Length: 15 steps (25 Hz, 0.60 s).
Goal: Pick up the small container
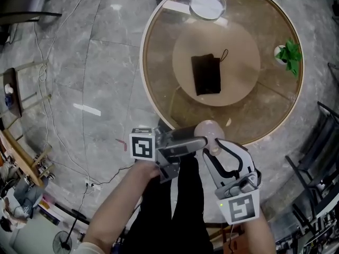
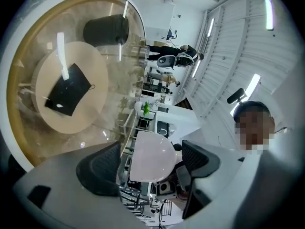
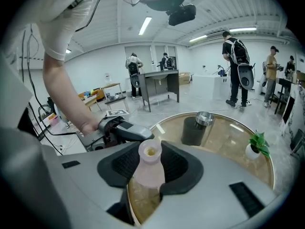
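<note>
Right gripper view: small container (image 3: 148, 173) pinched between right gripper (image 3: 151, 161) pads (image 3: 126, 164).

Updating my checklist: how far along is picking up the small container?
Done: the small container is clear of the glass table, up in the air near its edge. In hand: the right gripper is clamped on it. The left gripper has its jaws apart around the container's base, pads not pressing. Left: probably only drawing the left gripper away.

Place: a large open lab hall is shown.
Evidence: a workbench (image 3: 159, 82), floor cables (image 1: 46, 110) and strip lights (image 3: 145, 26) are seen.
</note>
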Motion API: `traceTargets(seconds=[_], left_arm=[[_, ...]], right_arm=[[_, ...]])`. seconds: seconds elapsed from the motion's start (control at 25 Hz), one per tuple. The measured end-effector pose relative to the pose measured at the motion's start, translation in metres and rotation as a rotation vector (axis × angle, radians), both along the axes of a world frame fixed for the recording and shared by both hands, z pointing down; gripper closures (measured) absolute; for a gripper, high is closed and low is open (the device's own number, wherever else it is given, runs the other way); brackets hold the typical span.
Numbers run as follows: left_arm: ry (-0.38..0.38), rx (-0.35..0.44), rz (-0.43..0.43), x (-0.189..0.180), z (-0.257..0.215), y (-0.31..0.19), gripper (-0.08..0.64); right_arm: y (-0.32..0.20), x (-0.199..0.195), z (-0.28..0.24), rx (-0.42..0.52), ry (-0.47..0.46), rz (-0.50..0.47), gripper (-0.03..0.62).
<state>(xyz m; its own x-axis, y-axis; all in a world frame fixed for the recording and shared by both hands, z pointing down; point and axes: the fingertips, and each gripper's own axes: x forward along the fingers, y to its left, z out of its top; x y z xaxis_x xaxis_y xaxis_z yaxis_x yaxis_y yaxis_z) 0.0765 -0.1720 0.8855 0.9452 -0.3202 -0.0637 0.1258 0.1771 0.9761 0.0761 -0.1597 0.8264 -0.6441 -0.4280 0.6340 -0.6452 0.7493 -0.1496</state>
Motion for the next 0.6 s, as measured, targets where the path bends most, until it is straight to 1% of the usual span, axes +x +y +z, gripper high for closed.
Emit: traceTargets(seconds=[0.2, 0.4, 0.6], left_arm=[[0.062, 0.003, -0.002, 0.01, -0.016, 0.0, 0.158], [0.115, 0.001, -0.013, 0.016, -0.024, -0.001, 0.16], [0.143, -0.012, -0.016, 0.016, -0.028, 0.0, 0.197]], right_arm=[[0.003, -0.003, -0.016, 0.02, -0.005, -0.033, 0.443], [0.003, -0.005, -0.021, 0.036, -0.012, -0.043, 0.443], [0.005, -0.004, -0.023, 0.034, -0.016, -0.043, 0.443]])
